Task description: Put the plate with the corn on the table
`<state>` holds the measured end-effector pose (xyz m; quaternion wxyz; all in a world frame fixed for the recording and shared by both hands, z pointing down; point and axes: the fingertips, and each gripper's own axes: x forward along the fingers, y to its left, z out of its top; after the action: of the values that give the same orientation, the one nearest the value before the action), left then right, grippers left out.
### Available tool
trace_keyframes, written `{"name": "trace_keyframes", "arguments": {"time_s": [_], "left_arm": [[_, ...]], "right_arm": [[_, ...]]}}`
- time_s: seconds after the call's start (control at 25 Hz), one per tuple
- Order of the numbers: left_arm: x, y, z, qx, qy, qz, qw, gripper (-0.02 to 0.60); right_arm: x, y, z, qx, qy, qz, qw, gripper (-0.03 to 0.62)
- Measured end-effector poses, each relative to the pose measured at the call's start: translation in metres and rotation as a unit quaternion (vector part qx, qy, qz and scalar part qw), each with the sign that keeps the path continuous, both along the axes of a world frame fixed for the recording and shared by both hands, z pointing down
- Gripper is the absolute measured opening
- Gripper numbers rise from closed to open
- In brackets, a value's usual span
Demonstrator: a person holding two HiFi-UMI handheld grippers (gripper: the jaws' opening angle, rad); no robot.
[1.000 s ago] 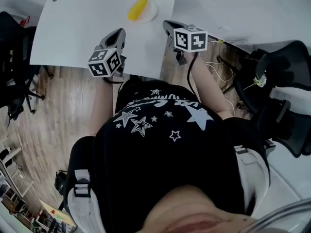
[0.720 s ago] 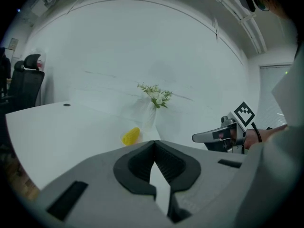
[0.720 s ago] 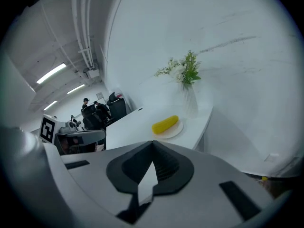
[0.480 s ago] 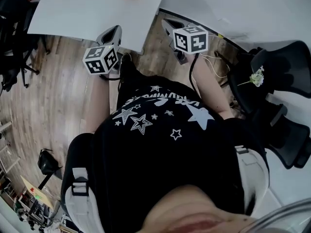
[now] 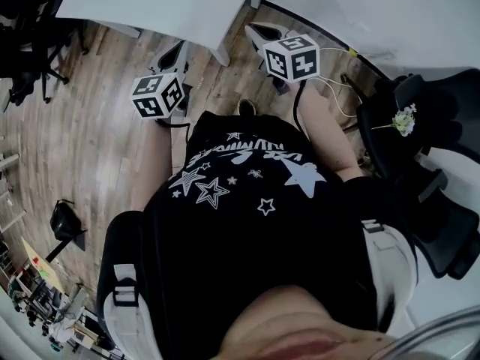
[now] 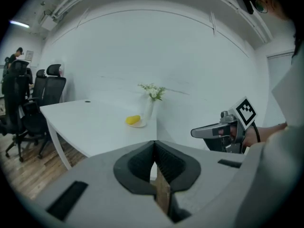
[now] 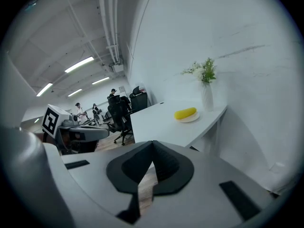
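Note:
A yellow corn cob [image 6: 133,120] lies on a small white plate [image 6: 138,124] near the far end of the white table [image 6: 90,122], beside a white vase of flowers [image 6: 151,101]. The right gripper view shows the same corn [image 7: 185,113], plate [image 7: 191,119] and vase [image 7: 206,96]. My left gripper [image 6: 154,146] is shut and holds nothing, well back from the table. The right gripper [image 7: 152,147] is likewise shut and holds nothing. In the head view both grippers, left [image 5: 176,51] and right [image 5: 253,30], hang over wooden floor just short of the table's edge [image 5: 150,6]; the plate is out of that view.
Black office chairs stand at the right [image 5: 435,126] and at the table's left [image 6: 28,103]. Cables [image 5: 337,100] trail on the floor by the wall. A black bag [image 5: 64,227] sits on the floor at the left. People [image 7: 78,110] stand far off.
The view has drawn back from the table: its top and the corn plate slid up and out of the head view. Both grippers came back with it, still shut with nothing in them.

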<state>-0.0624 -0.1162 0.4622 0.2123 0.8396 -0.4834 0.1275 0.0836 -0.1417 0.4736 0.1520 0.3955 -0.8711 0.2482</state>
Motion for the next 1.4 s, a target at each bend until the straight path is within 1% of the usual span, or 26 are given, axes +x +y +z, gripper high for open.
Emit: {"name": "trace_keyframes", "arguments": {"time_s": [0.08,0.16,0.28,0.4,0.64,0.96,1.2,1.4], "left_arm": [[-0.012,0.012,-0.001,-0.001,0.004,-0.018,0.9998,0.005],[-0.019,0.030,-0.002,0.002,0.005,-0.025,0.9997,0.005],[-0.034,0.058,-0.004,0.010,-0.006,-0.028,0.9995,0.005],[-0.053,0.088,-0.010,0.015,-0.014,-0.047,0.9987,0.005],[-0.078,0.159,-0.014,0.014,0.008,-0.089,0.9959,0.005],[-0.081,0.236,-0.014,0.015,0.021,-0.111,0.9935,0.005],[-0.080,0.275,-0.020,0.020,0.019,-0.111,0.9934,0.005],[-0.072,0.300,-0.022,0.024,0.016,-0.100,0.9945,0.005]], "right_arm": [[-0.006,0.008,0.000,0.002,0.002,-0.008,1.000,0.006],[-0.012,0.019,0.000,-0.001,0.000,-0.013,1.000,0.006],[-0.024,0.039,0.000,0.001,0.001,-0.020,1.000,0.006],[-0.036,0.060,-0.004,0.006,0.004,-0.026,1.000,0.006],[-0.054,0.116,-0.019,0.014,0.008,-0.043,0.999,0.006],[-0.063,0.189,-0.015,0.003,0.016,-0.061,0.998,0.006],[-0.067,0.224,-0.022,0.007,0.009,-0.065,0.998,0.006],[-0.066,0.251,-0.019,0.004,0.007,-0.068,0.998,0.006]]}}
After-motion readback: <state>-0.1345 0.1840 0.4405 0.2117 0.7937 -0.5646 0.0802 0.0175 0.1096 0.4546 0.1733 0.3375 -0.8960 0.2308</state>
